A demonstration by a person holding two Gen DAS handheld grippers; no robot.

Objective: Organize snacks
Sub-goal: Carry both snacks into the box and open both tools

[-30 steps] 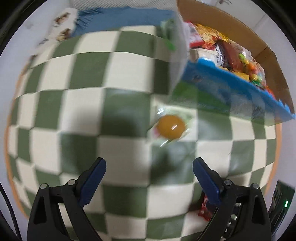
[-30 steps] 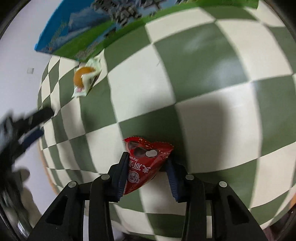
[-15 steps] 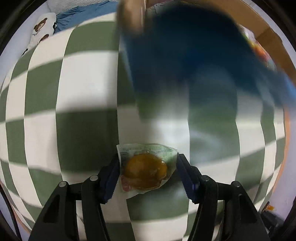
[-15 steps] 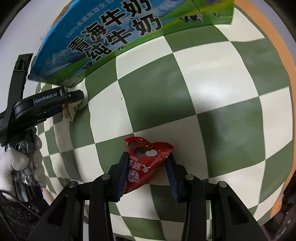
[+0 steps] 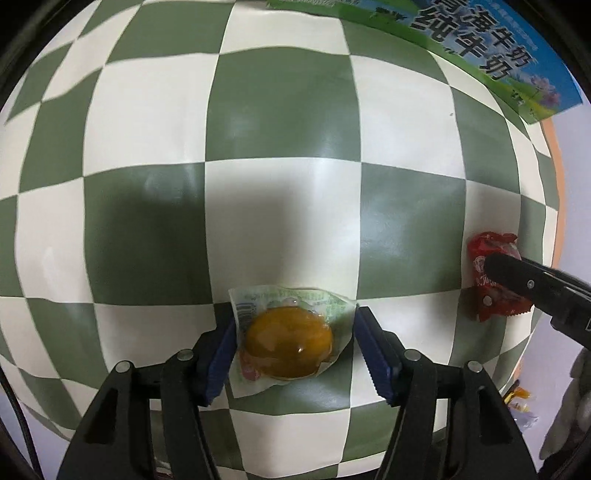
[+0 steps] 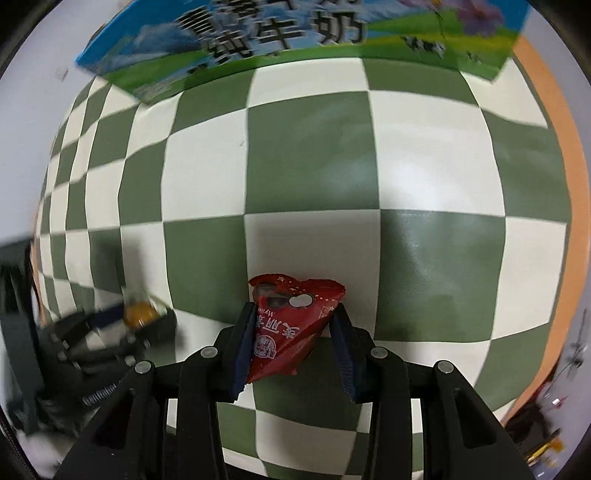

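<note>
A clear packet with an orange jelly [image 5: 288,341] lies between the blue pads of my left gripper [image 5: 295,317], which points down at the checked tablecloth [image 5: 280,122]. Both packet edges touch the pads while the jaws are opening slightly. In the right wrist view the left gripper [image 6: 110,332] and the jelly packet [image 6: 140,314] are blurred at the left. My right gripper [image 6: 294,308] points straight down, pinching a red snack packet [image 6: 288,332], and its jaws are opening a little. The red packet [image 5: 491,258] also shows at the right, with a right gripper finger [image 5: 524,284] across it.
A blue-and-green milk carton box [image 6: 295,33] stands at the far side of the table, also seen in the left wrist view [image 5: 480,48]. The orange table edge [image 6: 554,147] runs down the right. Loose wrappers [image 5: 517,398] lie beyond that edge.
My left gripper came down over the jelly packet, closed around it and swept it away from the box toward the right gripper. The right gripper rolled a little, still on the red packet.
</note>
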